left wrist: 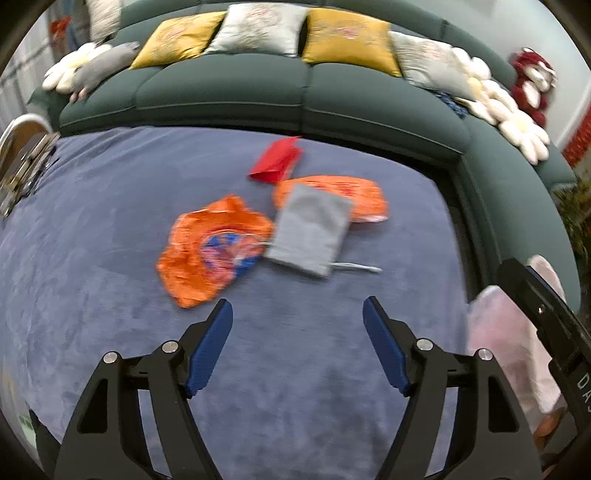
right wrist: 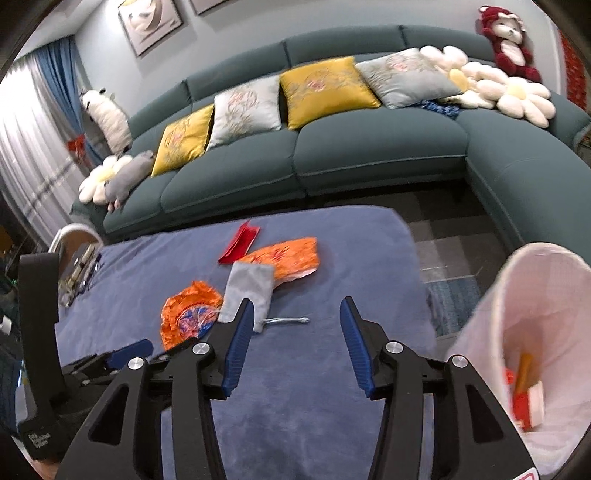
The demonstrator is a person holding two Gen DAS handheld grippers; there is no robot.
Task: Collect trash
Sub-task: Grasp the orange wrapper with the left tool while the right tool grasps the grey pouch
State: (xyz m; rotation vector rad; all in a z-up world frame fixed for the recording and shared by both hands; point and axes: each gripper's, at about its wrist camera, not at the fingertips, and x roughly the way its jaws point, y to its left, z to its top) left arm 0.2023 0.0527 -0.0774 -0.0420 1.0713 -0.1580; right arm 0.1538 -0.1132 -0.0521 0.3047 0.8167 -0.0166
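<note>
We hold the left hand-held gripper (left wrist: 297, 314) released, jaws wide, above the blue-covered desk (left wrist: 92, 258). The right hand-held gripper (right wrist: 297, 314) is likewise released and empty. Trash lies mid-desk: a crumpled orange wrapper (left wrist: 210, 251), a grey pouch (left wrist: 310, 229) overlapping a second orange wrapper (left wrist: 365, 195), and a red card (left wrist: 277, 160) farther back. A white bin (right wrist: 517, 332) stands right.

Teal corner sofa (right wrist: 332, 147) along pale blue wall (right wrist: 240, 33), yellow and grey cushions (right wrist: 321, 88) in row on it. Two framed pictures (right wrist: 149, 22) above. Blue curtain (right wrist: 70, 77) over white sheers at left. Dark checked floor (right wrist: 454, 236) beside blue-covered tabletop (right wrist: 295, 398).
</note>
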